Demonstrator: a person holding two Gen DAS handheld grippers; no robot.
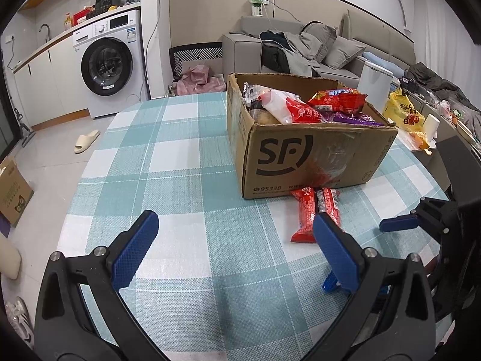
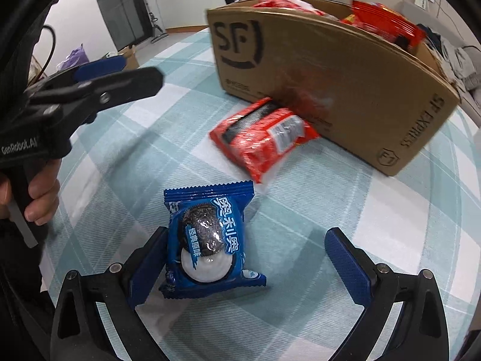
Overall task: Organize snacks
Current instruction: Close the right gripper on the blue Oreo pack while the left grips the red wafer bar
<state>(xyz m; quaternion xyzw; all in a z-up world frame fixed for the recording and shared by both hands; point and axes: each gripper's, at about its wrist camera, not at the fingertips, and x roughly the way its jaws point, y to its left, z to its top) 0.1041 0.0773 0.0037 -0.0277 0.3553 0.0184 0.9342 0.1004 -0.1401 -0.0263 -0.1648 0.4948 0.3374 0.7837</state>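
1. The left gripper [image 1: 234, 248] hovers over the teal-and-white checked tablecloth [image 1: 186, 180], blue-padded fingers spread wide, gripping nothing.
2. A brown cardboard box printed "SF" [image 1: 303, 162] stands toward the table's far right edge, heaped with red snack bags [image 1: 336, 100].
3. A red plastic snack packet [image 2: 264, 138] lies flat, one end touching the box's front wall.
4. The right gripper [image 2: 245, 260] is wide open — a blue cookie packet [image 2: 207, 240] lies between its fingers, against the left one, unclamped.
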